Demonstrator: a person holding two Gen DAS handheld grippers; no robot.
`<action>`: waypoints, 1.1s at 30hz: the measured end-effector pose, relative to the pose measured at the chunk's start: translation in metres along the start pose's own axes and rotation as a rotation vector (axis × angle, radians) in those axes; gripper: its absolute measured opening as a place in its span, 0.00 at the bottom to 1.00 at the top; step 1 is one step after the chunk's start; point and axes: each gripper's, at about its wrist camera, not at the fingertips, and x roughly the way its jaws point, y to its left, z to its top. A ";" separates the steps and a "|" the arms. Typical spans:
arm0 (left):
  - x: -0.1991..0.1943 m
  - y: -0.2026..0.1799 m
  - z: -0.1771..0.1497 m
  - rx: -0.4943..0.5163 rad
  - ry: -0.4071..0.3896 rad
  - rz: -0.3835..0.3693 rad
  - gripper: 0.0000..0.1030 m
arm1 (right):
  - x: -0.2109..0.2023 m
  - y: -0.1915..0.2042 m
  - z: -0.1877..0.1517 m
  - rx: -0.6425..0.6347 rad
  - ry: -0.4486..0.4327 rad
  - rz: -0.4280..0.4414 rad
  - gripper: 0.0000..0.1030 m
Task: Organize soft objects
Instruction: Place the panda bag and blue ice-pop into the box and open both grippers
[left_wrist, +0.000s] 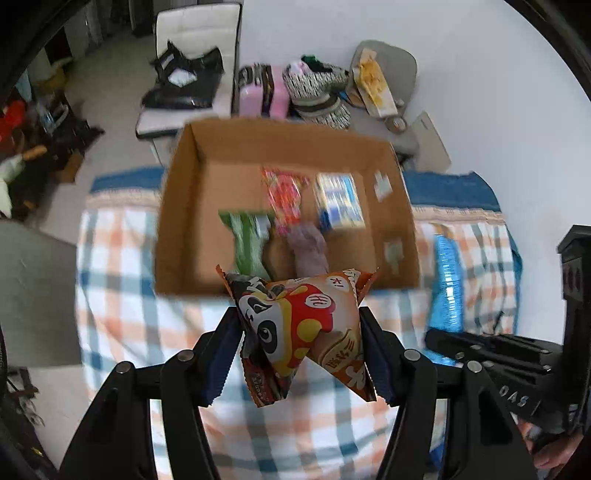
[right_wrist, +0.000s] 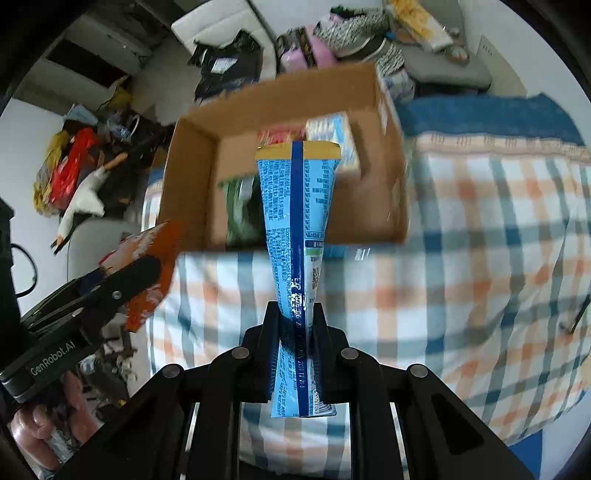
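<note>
The orange snack bag (left_wrist: 306, 328) with a panda print sits between the jaws of the left gripper (left_wrist: 301, 354), which are clamped on its two sides. The bag is held above the checked blanket (left_wrist: 122, 295), just in front of the near wall of the cardboard box (left_wrist: 236, 147). In the right wrist view the same bag (right_wrist: 147, 266) shows at the left edge, in the left gripper (right_wrist: 122, 284), beside the box corner.

The right gripper (right_wrist: 295, 328) has its jaws closed on a long blue packet (right_wrist: 295, 221). The packet stands out forward along the fingers, and its far end with a yellow strip reaches over the open box (right_wrist: 280, 92). From the left wrist view the blue packet (left_wrist: 448, 280) is seen to the right of the box, with the right gripper (left_wrist: 491, 350) below it.

Inside the box lie a green packet (left_wrist: 247, 240), a red packet (left_wrist: 284, 199), a blue and white carton (left_wrist: 340, 201) and a purple soft thing (left_wrist: 308, 247). They are blurred, so finer detail cannot be told.

The box rests on the blanket, which covers a bed. Behind it stand a white chair (left_wrist: 199, 62) with black bags and a grey chair (left_wrist: 388, 62) with clothes.
</note>
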 end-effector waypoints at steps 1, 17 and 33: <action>0.001 0.002 0.013 0.002 -0.002 0.012 0.58 | -0.001 -0.001 0.010 0.004 -0.008 -0.008 0.16; 0.122 0.059 0.103 -0.028 0.229 0.179 0.58 | 0.084 -0.026 0.145 0.094 0.064 -0.191 0.16; 0.178 0.077 0.121 -0.028 0.320 0.258 0.61 | 0.137 -0.036 0.167 0.077 0.139 -0.257 0.16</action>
